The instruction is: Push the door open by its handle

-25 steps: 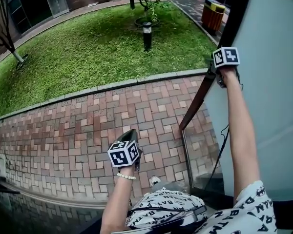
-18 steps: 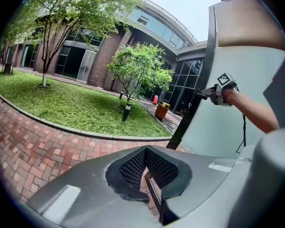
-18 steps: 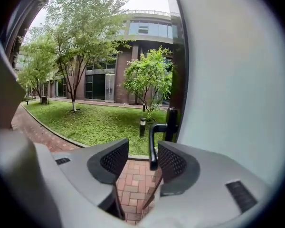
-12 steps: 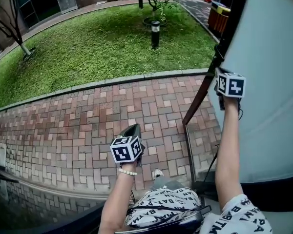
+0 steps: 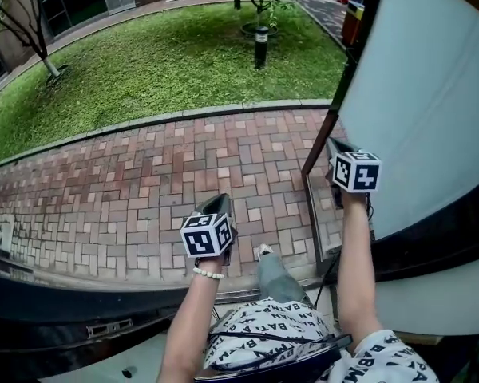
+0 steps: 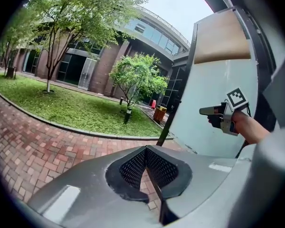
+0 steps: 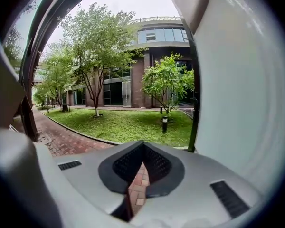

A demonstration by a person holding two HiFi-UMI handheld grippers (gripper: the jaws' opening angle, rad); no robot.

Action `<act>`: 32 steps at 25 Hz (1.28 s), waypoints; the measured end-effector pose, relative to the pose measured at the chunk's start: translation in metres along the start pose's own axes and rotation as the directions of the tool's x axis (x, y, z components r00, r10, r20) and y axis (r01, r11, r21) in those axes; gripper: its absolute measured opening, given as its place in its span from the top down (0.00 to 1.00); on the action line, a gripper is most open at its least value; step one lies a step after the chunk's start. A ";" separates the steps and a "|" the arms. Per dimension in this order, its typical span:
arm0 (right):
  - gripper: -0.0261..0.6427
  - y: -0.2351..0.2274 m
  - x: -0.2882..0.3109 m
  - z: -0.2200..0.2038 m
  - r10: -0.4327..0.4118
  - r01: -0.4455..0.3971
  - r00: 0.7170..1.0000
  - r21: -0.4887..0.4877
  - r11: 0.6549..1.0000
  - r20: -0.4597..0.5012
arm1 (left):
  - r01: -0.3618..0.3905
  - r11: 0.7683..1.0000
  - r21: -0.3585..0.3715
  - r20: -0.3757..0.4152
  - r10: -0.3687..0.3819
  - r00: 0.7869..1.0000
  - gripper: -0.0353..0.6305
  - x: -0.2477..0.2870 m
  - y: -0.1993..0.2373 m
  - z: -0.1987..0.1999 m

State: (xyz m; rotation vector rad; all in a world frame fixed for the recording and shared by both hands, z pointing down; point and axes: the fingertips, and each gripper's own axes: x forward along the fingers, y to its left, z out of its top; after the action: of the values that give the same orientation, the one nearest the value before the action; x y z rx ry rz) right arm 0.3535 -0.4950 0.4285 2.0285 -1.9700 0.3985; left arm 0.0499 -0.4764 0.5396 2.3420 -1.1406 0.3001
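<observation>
Low centre of the head view: left claw (image 5: 216, 207), clenched with nothing between the jaws, pointing out over the paving. Hardly shifted in the frame against a second ago, though more of the ground lies behind it now.

Right of it: right claw (image 5: 334, 144), jaws just closed on themselves and holding nothing. A second ago up at the door's dark leading edge, in the upper right of the frame; now drawn back and down to mid-right, just beside the pale door (image 5: 431, 94) but, as far as can be seen, not touching it. Handle not to be picked out for certain in any view; perhaps the dark bar along that edge.

Door itself swung wide, filling the right side of the frame, with the doorway clear to its left. Judged from that: the push looks done, the hand let go and pulled away, little left but stepping through.

Underfoot and around, left to right: dark threshold (image 5: 64, 294) across the lower left; red brick paving (image 5: 144, 190) beyond it, laid in a herringbone; a curved kerb, then lawn (image 5: 160, 70) with a slim tree (image 5: 40, 50) at upper left; a short lamp post (image 5: 261, 46) top centre; an orange bin (image 5: 352, 18) top right. In the left claw's own view, a brick-and-glass building (image 6: 99, 65) behind the green.
</observation>
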 end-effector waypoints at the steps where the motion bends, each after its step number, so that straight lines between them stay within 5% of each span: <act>1: 0.94 0.015 -0.011 -0.009 0.019 -0.019 1.000 0.002 1.000 -0.010 | 0.001 1.000 -0.002 0.000 -0.001 1.000 0.97 -0.012 -0.002 -0.003; 15: 0.94 0.109 -0.126 -0.062 0.138 -0.139 0.990 -0.057 0.989 -0.029 | 0.025 0.999 0.024 0.030 -0.026 0.999 0.97 -0.102 -0.053 -0.036; 24: 0.94 0.132 -0.257 -0.164 0.283 -0.283 0.957 0.009 0.959 -0.062 | 0.030 0.998 0.063 -0.012 -0.029 1.000 0.97 -0.168 -0.134 -0.115; 32: 0.94 0.146 -0.376 -0.228 0.391 -0.392 0.917 -0.002 0.920 -0.084 | -0.039 0.999 0.022 -0.007 0.039 0.999 0.97 -0.269 -0.205 -0.201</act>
State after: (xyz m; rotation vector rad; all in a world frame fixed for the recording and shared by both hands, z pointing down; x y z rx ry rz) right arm 0.1970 -0.0644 0.4939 1.5681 -2.3155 0.5359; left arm 0.0485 -0.0831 0.5283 2.3371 -1.1866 0.3368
